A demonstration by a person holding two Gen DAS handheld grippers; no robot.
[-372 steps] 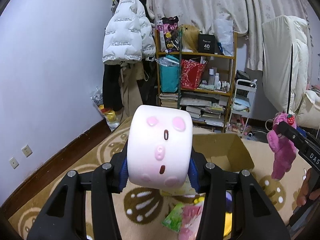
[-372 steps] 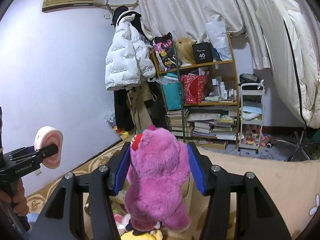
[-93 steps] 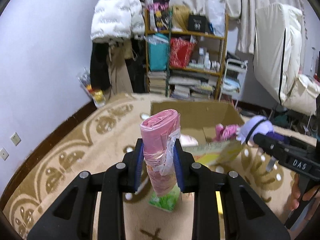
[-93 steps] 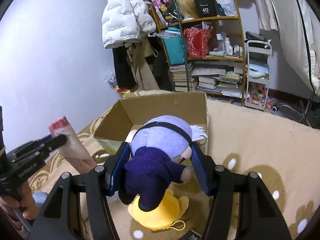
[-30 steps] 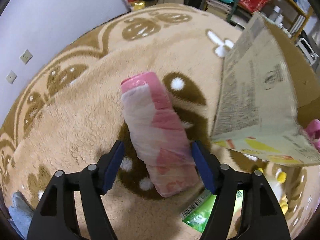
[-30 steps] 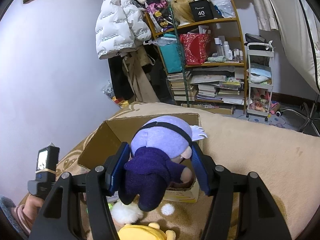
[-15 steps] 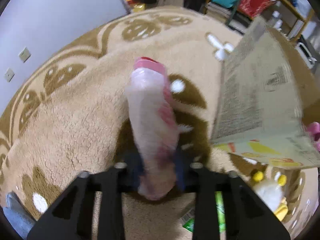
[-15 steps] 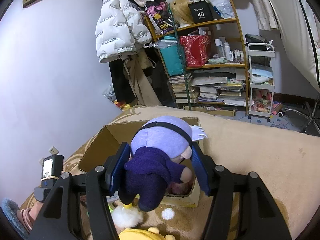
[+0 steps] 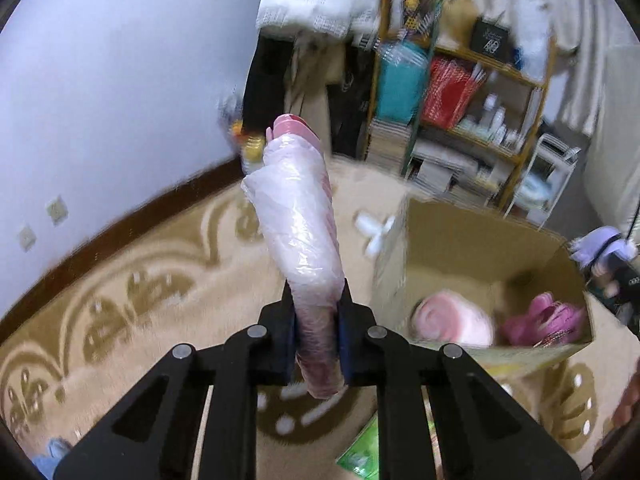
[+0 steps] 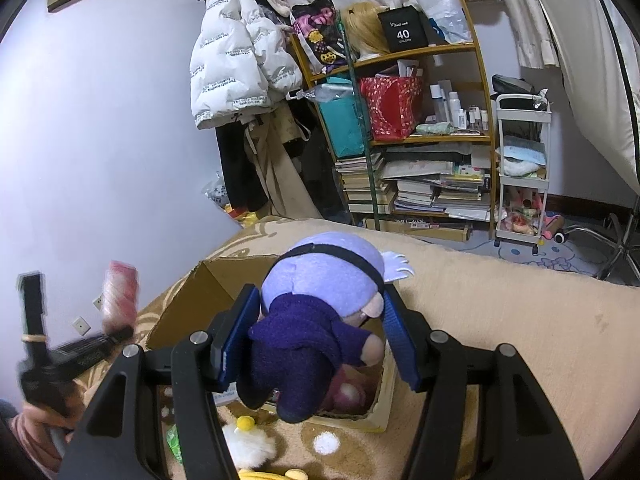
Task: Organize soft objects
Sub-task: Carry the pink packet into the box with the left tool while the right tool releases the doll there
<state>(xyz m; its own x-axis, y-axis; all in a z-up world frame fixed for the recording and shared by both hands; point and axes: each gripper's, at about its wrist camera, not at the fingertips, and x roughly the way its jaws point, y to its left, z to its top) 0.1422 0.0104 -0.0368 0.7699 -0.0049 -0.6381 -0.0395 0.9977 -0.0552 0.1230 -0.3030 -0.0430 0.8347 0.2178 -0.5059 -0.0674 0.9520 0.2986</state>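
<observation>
Your left gripper point(image 9: 318, 344) is clamped on the pink roll point(image 9: 300, 236) near its lower end, so most of the roll stands up and leans far-left, free of the rug point(image 9: 120, 280). Low grip like that lets the top swing; the pic is blurred, so prob. you're mid-swing toward the box point(image 9: 480, 240).

Your right gripper point(image 10: 316, 344) is pinched around the purple doll point(image 10: 316, 312), pads on both sides of its body, head up and far, legs dangling. It hangs right over the box's near-right part, w/ nothing between it and the opening, so judged from here it's lined up for a drop.

Box sits on the rug, just right of the roll. Inside: a pink cushion point(image 9: 456, 320) and a magenta plush point(image 9: 544, 316) on the right, so half the job looks done.

Not yet boxed, on the rug near you: a white-yellow plush point(image 10: 248, 440) and a green packet point(image 9: 360, 448). Those come after, I'd guess.
</observation>
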